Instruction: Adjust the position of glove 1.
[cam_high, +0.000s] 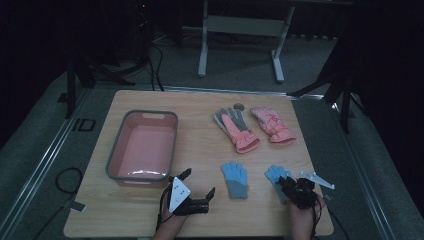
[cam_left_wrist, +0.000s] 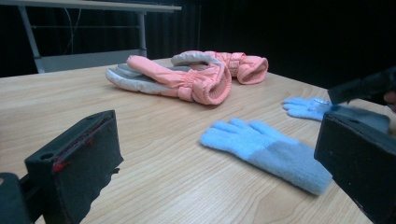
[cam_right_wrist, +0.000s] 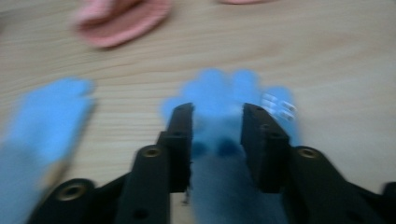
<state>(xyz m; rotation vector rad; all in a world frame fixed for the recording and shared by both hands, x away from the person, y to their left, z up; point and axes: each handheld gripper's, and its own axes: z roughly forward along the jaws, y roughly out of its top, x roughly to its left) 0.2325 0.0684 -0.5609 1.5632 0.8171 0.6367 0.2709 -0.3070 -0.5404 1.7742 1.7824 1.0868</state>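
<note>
Two blue gloves low centre-right of high view. Right gripper (cam_high: 289, 184) over right blue glove (cam_high: 274, 174), lower right; jaws partly apart, straddling glove (cam_right_wrist: 219, 140) in right gripper view, pads not clearly pressing. Left gripper (cam_high: 197, 182), lower centre-left, jaws wide apart, holding nothing. Left blue glove (cam_high: 235, 179) lies between grippers.

A light blue knit glove (cam_high: 276, 176) lies flat on the table near its front right edge, fingers pointing away from the person and slightly spread. Its cuff end is hidden from above. A matching blue glove (cam_high: 235, 179) with a greyer cuff lies just beside it.
</note>
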